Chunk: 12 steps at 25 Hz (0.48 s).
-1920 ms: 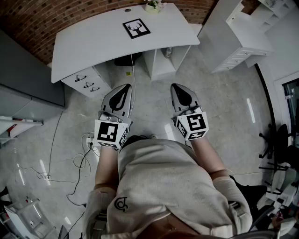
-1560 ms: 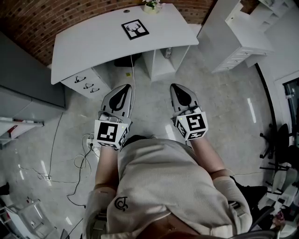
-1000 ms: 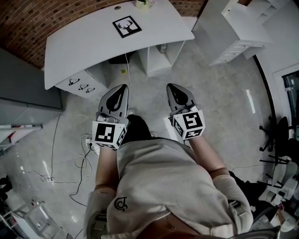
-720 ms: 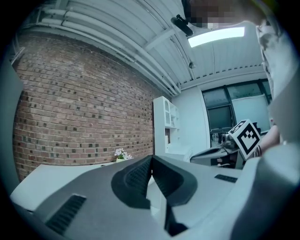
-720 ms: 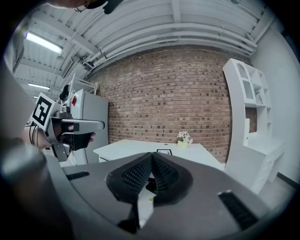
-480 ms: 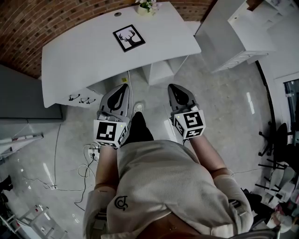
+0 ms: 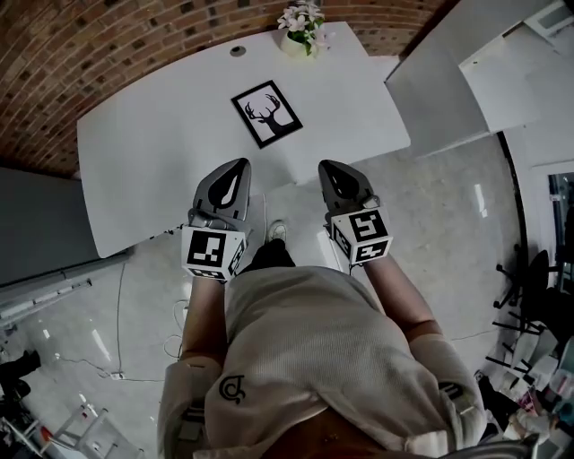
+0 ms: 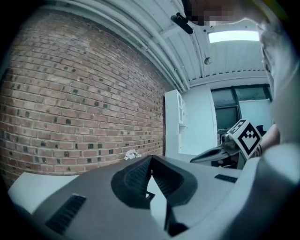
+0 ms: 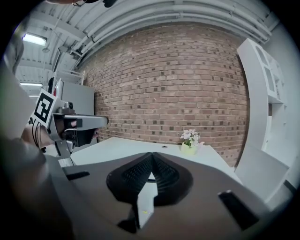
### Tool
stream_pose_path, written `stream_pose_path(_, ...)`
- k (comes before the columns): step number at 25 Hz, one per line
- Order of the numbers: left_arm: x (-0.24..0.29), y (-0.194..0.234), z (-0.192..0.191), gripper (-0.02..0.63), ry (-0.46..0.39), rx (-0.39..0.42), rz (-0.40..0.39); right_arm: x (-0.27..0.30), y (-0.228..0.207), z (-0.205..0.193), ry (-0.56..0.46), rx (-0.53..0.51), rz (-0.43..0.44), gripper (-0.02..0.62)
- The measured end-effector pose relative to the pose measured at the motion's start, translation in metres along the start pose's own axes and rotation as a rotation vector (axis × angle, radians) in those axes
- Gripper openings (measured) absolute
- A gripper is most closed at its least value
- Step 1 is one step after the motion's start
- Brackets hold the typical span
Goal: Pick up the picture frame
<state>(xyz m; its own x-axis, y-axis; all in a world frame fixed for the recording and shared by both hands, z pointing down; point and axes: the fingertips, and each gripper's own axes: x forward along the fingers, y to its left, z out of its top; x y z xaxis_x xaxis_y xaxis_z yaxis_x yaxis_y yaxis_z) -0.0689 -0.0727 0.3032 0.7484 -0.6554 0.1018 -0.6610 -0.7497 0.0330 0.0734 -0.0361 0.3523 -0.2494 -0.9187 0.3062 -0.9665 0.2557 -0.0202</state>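
Observation:
The picture frame, black with a white deer head print, lies flat near the middle of the white desk. My left gripper hangs over the desk's near edge, below and left of the frame, jaws shut and empty. Just right of it, my right gripper is at the same edge, also shut on nothing. Both stand clear of the frame. In the left gripper view the jaws meet tip to tip; the right gripper view shows its jaws closed too, with the frame hidden behind them.
A small pot of pale flowers stands at the desk's far edge by the brick wall. A round cable hole is left of it. A white cabinet stands to the right; cables lie on the floor at left.
The person has walked toward the desk. The desk and frame have slid down the head view and grown nearer; both grippers now reach the desk's near edge. Jaws stayed shut.

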Motion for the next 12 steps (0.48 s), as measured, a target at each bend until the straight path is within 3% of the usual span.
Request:
stream_pose_path(6, 0.04, 0.059, -0.006, 0.012, 0.022, -0.033, 0.001, 0.072, -0.009, 0.014, 0.042, -0.006, 0.014, 0.008)
stream_pose_path(12, 0.063, 0.095, -0.025, 0.012, 0.014, -0.091, 0.042, 0.124, -0.023, -0.003, 0.134, -0.031, 0.057, 0.008)
